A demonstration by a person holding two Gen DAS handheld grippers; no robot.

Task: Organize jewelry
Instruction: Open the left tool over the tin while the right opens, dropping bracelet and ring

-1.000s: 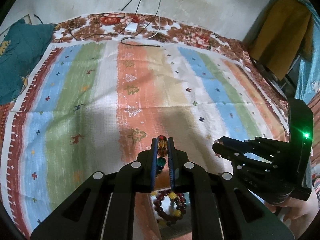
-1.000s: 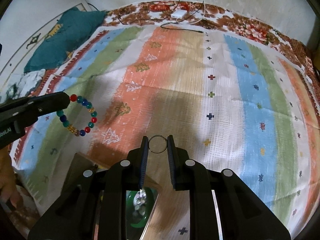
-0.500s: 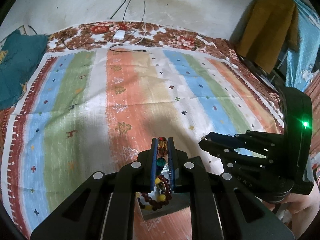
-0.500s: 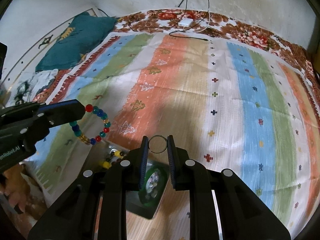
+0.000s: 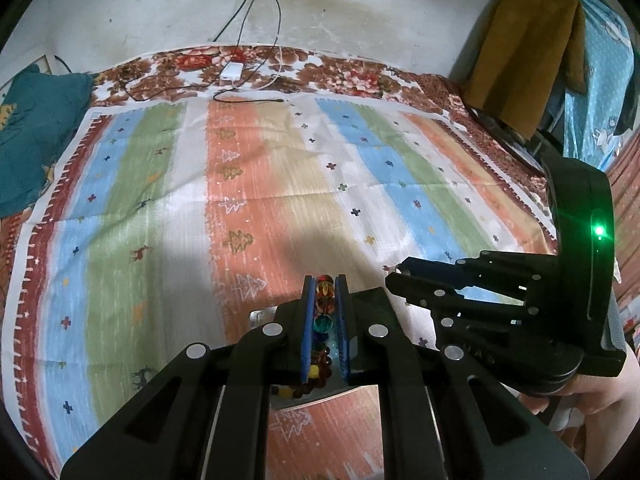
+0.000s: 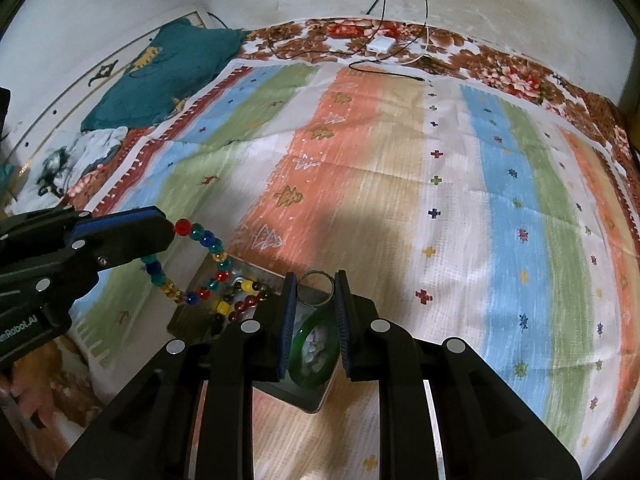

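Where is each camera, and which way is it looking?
Left wrist: sits on the left gripper, looking down along it at the striped cloth; its jaws pinch a bead bracelet; the right gripper and a bit of arm show.
Right wrist: sits on the right gripper, looking down at the cloth and tray; its jaws hold a thin ring; the left gripper and a hand show.
Both share: cloth, bracelet, tray, teal pillow, cables.

Bed w/ striped cloth; metal tray, teal pillow on it.
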